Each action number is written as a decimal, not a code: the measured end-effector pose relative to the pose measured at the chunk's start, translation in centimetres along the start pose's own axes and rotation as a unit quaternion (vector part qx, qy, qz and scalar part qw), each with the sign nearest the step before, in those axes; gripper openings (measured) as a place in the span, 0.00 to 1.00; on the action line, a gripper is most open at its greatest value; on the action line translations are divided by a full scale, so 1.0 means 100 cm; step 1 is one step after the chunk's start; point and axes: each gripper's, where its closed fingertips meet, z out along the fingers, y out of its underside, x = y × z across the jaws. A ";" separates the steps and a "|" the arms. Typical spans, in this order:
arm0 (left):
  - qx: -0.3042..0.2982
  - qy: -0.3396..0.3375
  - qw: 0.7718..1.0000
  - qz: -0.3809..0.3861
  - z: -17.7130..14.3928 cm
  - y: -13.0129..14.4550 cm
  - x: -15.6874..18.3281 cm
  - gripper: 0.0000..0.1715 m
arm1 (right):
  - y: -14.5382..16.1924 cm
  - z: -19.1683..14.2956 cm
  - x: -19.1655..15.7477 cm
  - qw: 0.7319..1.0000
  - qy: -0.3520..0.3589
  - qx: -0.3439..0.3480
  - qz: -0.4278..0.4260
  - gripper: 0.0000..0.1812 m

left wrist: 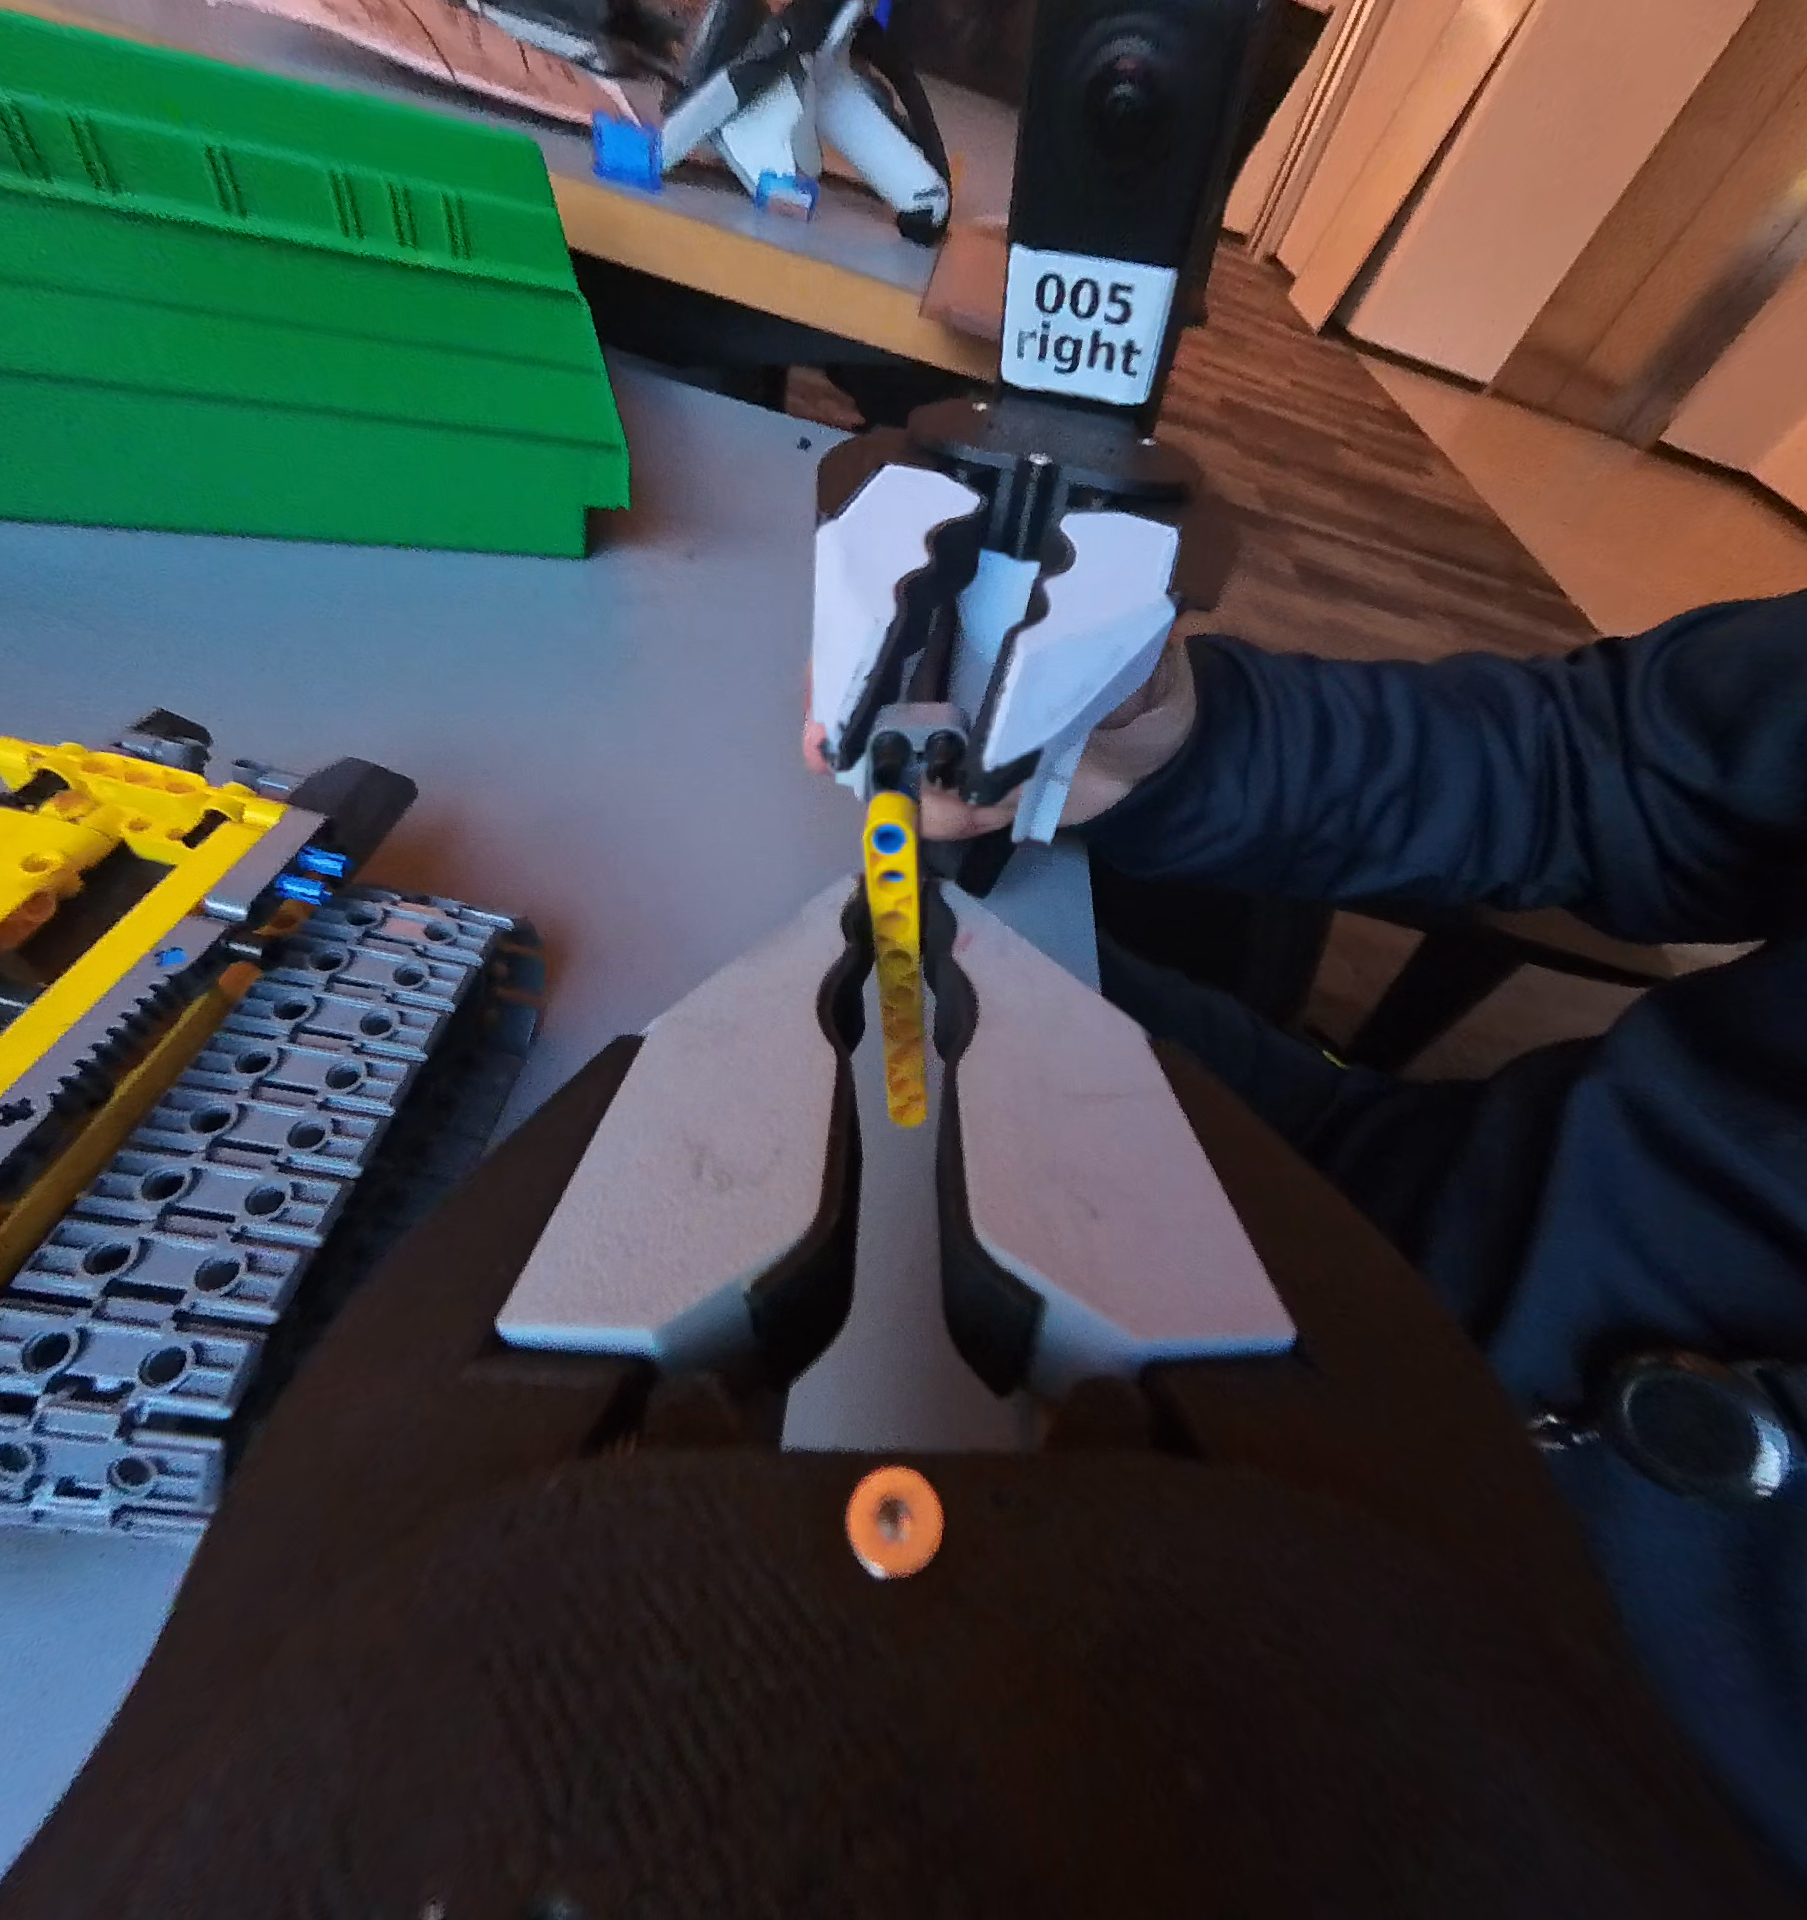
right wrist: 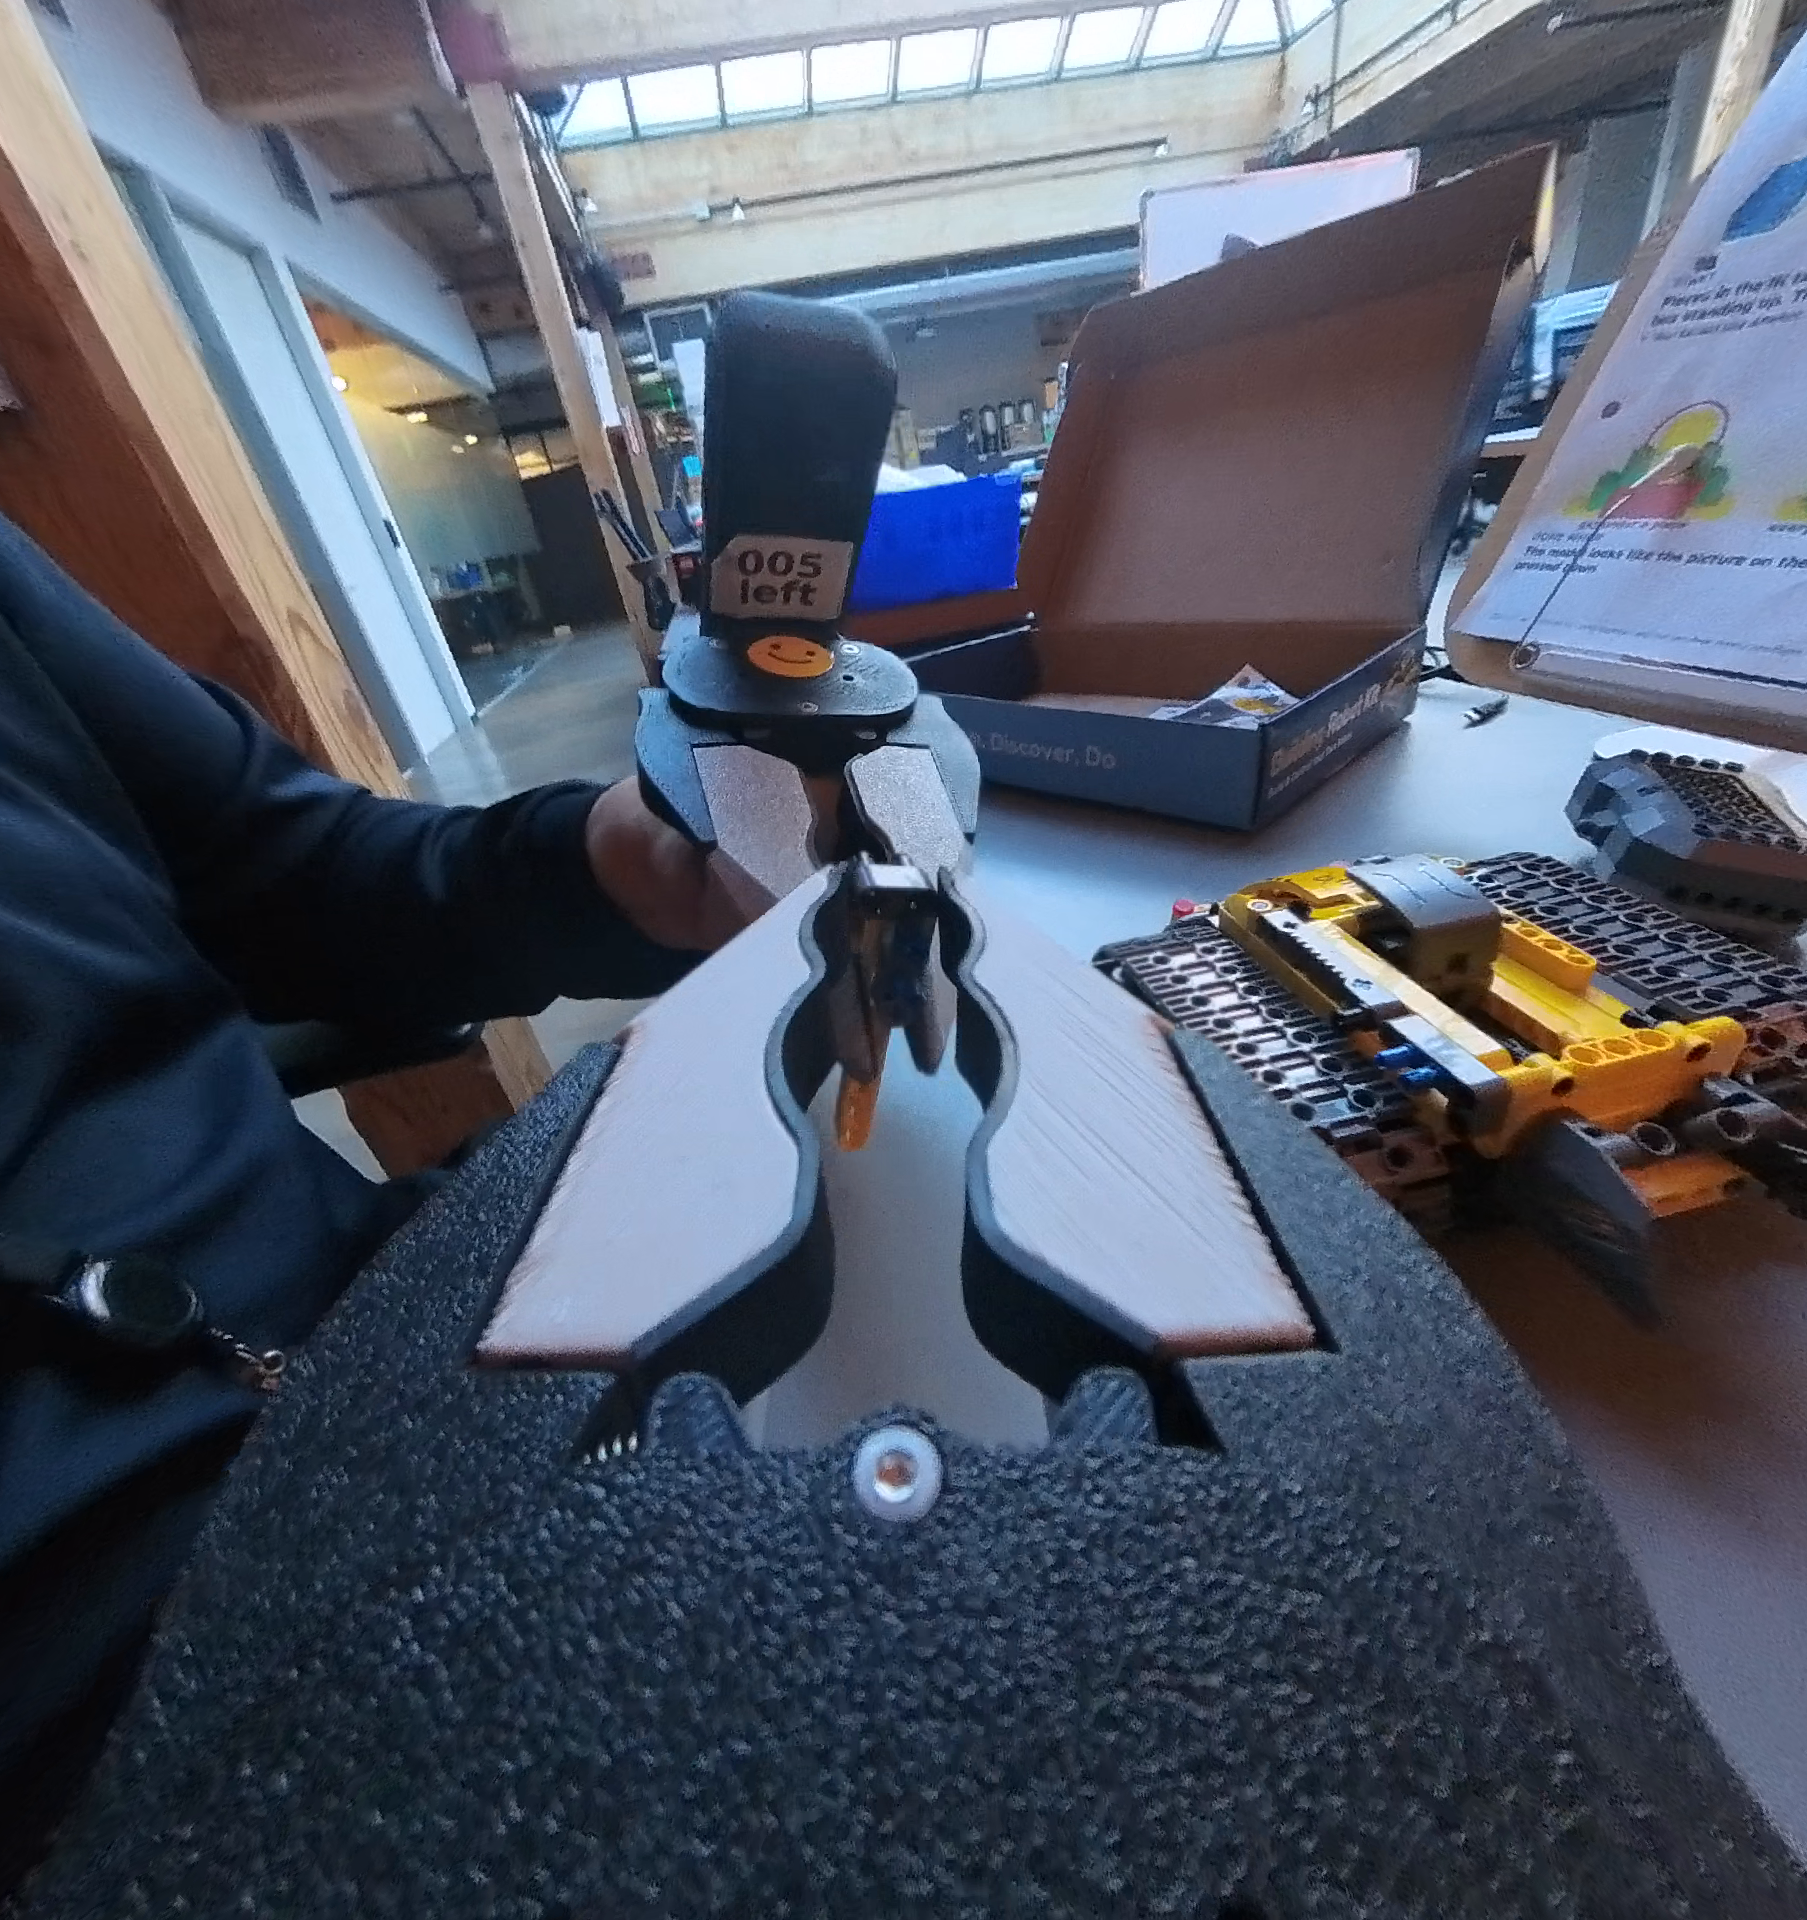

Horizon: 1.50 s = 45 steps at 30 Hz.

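Over the grey table (left wrist: 618,675), the left claw (left wrist: 894,914) is clamped on a yellow beam (left wrist: 899,997); the right claw (right wrist: 888,883) grips a grey connector (right wrist: 891,891) at its end, beside a tracked model (right wrist: 1450,997).

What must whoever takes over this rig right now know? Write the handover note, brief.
Left tongs: shut on a yellow beam with holes, held edge-on, off the table.
Right tongs: shut on a small grey connector with two black pins, facing the left tongs.
The beam's far end, with a blue pin in it, meets the connector; whether they are joined cannot be told.
The yellow and grey tracked model sits on the table beside both tongs, untouched.
An open cardboard box and stacked green bins stand farther back.
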 end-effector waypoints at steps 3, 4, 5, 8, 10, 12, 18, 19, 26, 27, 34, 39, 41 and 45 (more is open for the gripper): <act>0.016 -0.010 1.000 0.015 -0.003 -0.005 -0.002 0.03 | -0.004 -0.001 0.000 1.000 0.003 0.011 -0.001 0.08; 0.019 -0.018 0.999 0.027 -0.004 -0.006 -0.003 0.03 | -0.005 -0.001 0.000 1.000 0.003 0.014 0.001 0.08; 0.020 -0.035 0.998 0.045 -0.006 -0.007 -0.006 0.03 | -0.005 -0.001 0.001 1.000 0.004 0.015 0.003 0.08; -0.022 -0.083 0.991 0.105 -0.008 0.000 -0.014 0.04 | 0.003 -0.002 0.004 1.000 0.007 -0.005 -0.004 0.08; -0.088 -0.102 0.983 0.121 -0.009 0.016 -0.022 0.03 | 0.020 0.000 0.007 0.997 0.019 -0.064 -0.038 0.08; -0.145 -0.110 0.974 0.135 -0.011 0.033 -0.026 0.03 | 0.038 -0.001 0.011 0.987 0.034 -0.136 -0.076 0.08; -0.237 -0.161 0.937 0.202 -0.009 0.059 -0.040 0.03 | 0.051 0.003 0.007 0.968 0.051 -0.202 -0.141 0.18; -0.245 -0.162 0.932 0.211 -0.008 0.062 -0.040 0.03 | 0.053 0.003 0.008 0.966 0.054 -0.208 -0.146 0.19; -0.243 -0.150 0.930 0.231 -0.003 0.064 -0.035 0.03 | 0.085 0.000 0.018 0.926 0.083 -0.304 -0.210 0.08; -0.245 -0.148 0.930 0.232 -0.003 0.065 -0.034 0.03 | 0.088 0.000 0.019 0.921 0.085 -0.316 -0.211 0.08; -0.280 -0.120 0.925 0.227 0.000 0.087 -0.032 0.03 | 0.113 0.000 0.016 0.914 0.066 -0.362 -0.173 0.07; -0.242 -0.100 0.946 0.189 0.009 0.089 -0.030 0.03 | 0.118 -0.003 0.016 0.908 0.064 -0.379 -0.170 0.08; -0.242 -0.095 0.947 0.189 0.009 0.089 -0.029 0.03 | 0.118 -0.003 0.015 0.907 0.062 -0.380 -0.171 0.08; -0.247 -0.136 0.934 0.219 0.008 0.086 -0.039 0.03 | 0.115 -0.004 0.015 0.907 0.065 -0.381 -0.168 0.15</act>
